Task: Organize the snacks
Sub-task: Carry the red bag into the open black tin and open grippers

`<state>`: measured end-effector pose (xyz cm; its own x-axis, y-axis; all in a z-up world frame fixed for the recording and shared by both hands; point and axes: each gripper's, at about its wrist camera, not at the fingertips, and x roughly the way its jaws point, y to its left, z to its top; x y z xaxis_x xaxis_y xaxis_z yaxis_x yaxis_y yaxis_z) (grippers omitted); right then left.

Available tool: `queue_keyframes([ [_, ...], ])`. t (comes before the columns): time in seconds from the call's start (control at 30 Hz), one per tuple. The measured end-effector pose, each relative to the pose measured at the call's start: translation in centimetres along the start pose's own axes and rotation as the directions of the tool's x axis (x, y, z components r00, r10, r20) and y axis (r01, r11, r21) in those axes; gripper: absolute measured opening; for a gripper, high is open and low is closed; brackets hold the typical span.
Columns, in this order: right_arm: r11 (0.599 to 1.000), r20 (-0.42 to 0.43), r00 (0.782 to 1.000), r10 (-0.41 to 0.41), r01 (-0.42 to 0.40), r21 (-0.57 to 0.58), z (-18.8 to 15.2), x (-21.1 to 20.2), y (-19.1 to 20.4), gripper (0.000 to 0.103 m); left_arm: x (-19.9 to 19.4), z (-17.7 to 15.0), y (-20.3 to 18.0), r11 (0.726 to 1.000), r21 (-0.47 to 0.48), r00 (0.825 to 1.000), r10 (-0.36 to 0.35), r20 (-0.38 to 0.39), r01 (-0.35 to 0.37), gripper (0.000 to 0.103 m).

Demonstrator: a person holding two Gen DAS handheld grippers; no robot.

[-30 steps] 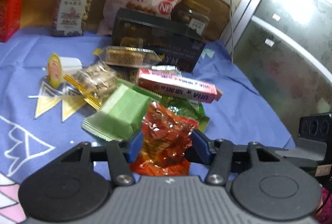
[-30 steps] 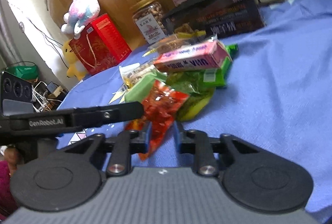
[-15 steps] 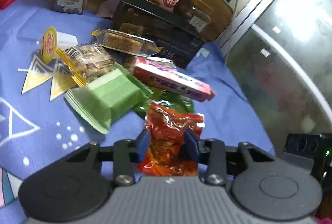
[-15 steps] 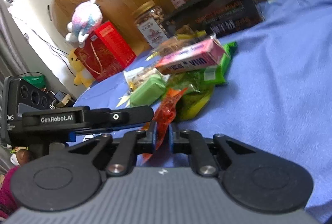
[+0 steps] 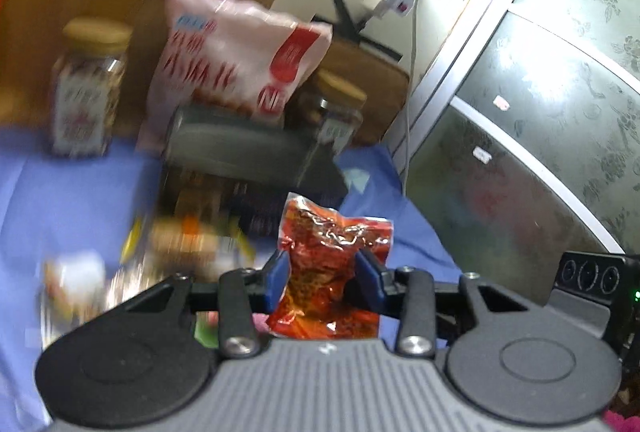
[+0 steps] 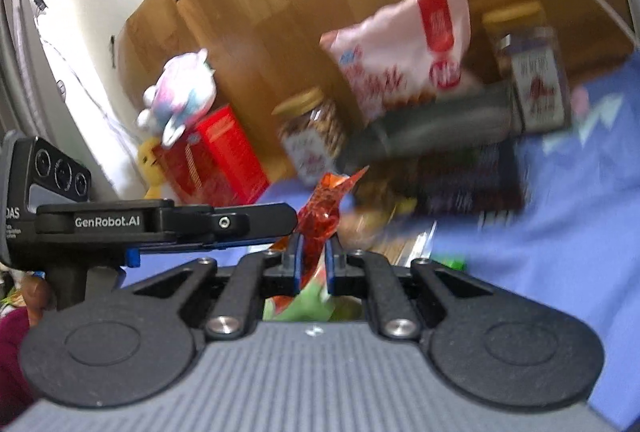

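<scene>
A crinkled red snack packet [image 5: 332,244] hangs above the blue tablecloth [image 5: 60,192], held from two sides. My left gripper [image 5: 322,268] is shut across the packet's width, its blue pads pressing both sides. In the right wrist view the same red packet [image 6: 324,208] stands edge-on, and my right gripper [image 6: 312,256] is shut on its thin edge. One left finger [image 6: 256,220] reaches in from the left and meets the packet there. The pile of small snacks [image 5: 180,244] below is blurred.
At the back stand a pink snack bag [image 5: 240,60], a nut jar [image 5: 86,88], a dark box [image 5: 240,152] and a second jar [image 5: 336,112]. A red box [image 6: 216,160] and a plush toy [image 6: 180,92] sit far left. A glass-fronted cabinet [image 5: 520,152] borders the right.
Both grippers closed on the red packet and lifted it up off the snack pile. The pile and cloth have dropped lower in both views.
</scene>
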<state>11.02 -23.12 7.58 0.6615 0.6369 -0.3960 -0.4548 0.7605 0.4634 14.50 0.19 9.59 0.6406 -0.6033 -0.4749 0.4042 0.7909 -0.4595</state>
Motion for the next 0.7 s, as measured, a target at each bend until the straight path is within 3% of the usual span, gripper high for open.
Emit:
queue_keyframes([
  [0.33, 0.998, 0.053, 0.997, -0.063, 0.063, -0.011, 6.9, 6.4, -5.9, 0.015, 11.0, 8.7, 1.9, 0.998, 0.038, 0.999, 0.045, 0.013, -0.045, 0.037],
  [0.47, 0.991, 0.025, 0.992, -0.125, 0.126, -0.048, 7.0, 8.8, -7.8, 0.019, 14.8, 9.0, 3.3, 0.997, 0.043, 0.996, 0.073, -0.042, -0.071, 0.04],
  [0.57, 0.986, 0.003, 0.988, -0.152, 0.152, -0.062, 6.1, 9.4, -8.4, 0.042, 16.4, 8.4, 4.0, 0.996, 0.042, 0.992, 0.085, -0.091, -0.081, 0.043],
  [0.7, 0.986, 0.008, 0.987, -0.158, 0.159, -0.043, 5.5, 8.3, -8.4, 0.043, 15.3, 7.9, 4.3, 0.996, 0.031, 0.992, 0.082, -0.096, -0.079, 0.049],
])
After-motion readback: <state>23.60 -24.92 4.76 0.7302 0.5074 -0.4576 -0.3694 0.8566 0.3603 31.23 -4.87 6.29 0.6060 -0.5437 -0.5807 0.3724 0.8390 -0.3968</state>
